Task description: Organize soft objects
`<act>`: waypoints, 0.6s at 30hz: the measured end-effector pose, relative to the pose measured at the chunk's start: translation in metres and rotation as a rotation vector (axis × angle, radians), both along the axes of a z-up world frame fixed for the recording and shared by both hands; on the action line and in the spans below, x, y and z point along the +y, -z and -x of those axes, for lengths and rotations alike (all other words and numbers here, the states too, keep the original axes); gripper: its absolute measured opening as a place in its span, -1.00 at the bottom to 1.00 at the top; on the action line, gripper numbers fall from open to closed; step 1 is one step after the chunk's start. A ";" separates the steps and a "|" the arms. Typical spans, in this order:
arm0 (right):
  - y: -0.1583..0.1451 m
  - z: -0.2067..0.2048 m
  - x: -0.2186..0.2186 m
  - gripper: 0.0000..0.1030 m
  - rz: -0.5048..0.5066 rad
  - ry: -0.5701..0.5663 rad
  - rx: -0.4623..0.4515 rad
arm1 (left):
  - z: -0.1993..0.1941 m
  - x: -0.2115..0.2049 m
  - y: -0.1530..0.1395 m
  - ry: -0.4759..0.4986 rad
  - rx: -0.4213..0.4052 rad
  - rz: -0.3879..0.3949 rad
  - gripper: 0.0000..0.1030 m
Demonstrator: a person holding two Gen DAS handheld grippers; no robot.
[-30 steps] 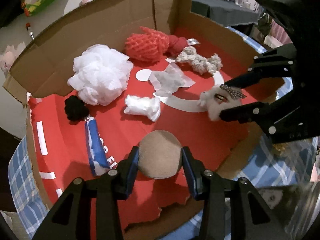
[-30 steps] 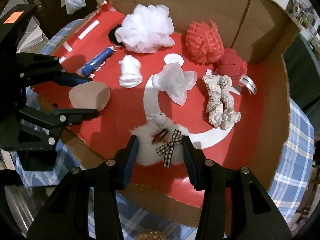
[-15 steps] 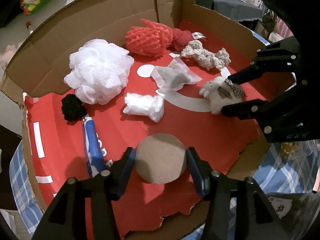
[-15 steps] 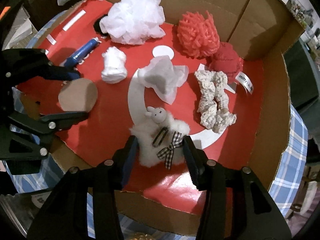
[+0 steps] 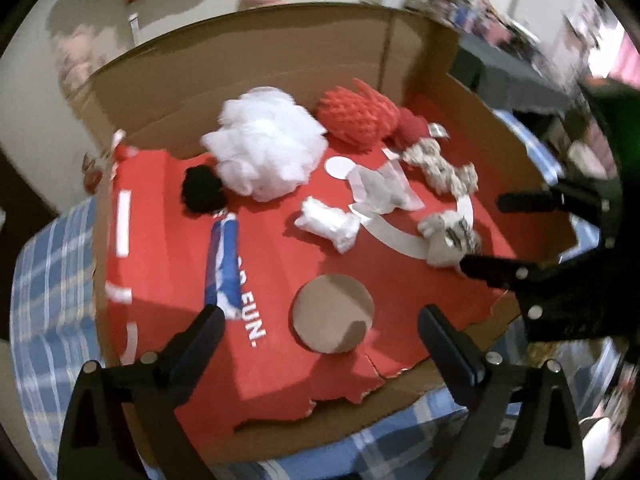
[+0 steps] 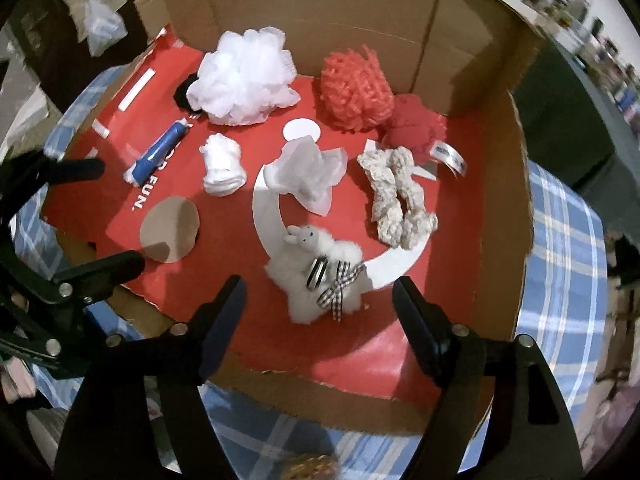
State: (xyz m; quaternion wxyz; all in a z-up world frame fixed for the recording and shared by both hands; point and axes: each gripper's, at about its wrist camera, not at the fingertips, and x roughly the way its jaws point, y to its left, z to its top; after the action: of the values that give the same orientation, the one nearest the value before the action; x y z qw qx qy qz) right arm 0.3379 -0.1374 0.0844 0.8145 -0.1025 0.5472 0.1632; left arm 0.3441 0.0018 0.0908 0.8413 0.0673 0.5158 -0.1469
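A round tan puff lies flat on the red floor of the cardboard box, just ahead of my open, empty left gripper; it also shows in the right wrist view. A white fluffy plush with a checked bow lies ahead of my open, empty right gripper, and shows in the left wrist view. Further back lie a white mesh pouf, a coral pouf, a red pouf, a cream scrunchie, a white rolled cloth and a crumpled tissue.
A blue tube and a black pompom lie at the box's left side. The box has tall cardboard walls at the back and right and a torn low front edge. It rests on a blue checked cloth.
Both grippers have opened wide and drawn back. The tan puff and the white plush were let go and now lie on the red floor.
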 end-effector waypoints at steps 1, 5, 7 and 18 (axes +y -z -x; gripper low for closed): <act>-0.001 0.003 0.000 0.45 -0.004 0.015 -0.003 | 0.002 0.002 -0.002 -0.028 0.002 0.017 0.93; 0.000 0.015 -0.007 0.47 -0.012 0.062 -0.015 | 0.011 0.005 -0.006 -0.100 -0.027 0.016 0.97; -0.002 0.020 -0.013 0.47 -0.025 0.088 -0.021 | 0.016 0.005 -0.006 -0.123 -0.030 0.001 0.97; 0.008 0.025 -0.013 0.47 -0.072 0.160 -0.019 | 0.027 0.012 0.005 -0.239 0.001 0.020 0.97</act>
State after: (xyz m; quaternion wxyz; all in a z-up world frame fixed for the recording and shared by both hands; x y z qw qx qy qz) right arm 0.3127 -0.1504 0.0769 0.8332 -0.0309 0.5397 0.1163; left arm 0.3166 0.0137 0.0855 0.8533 -0.0032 0.5189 -0.0510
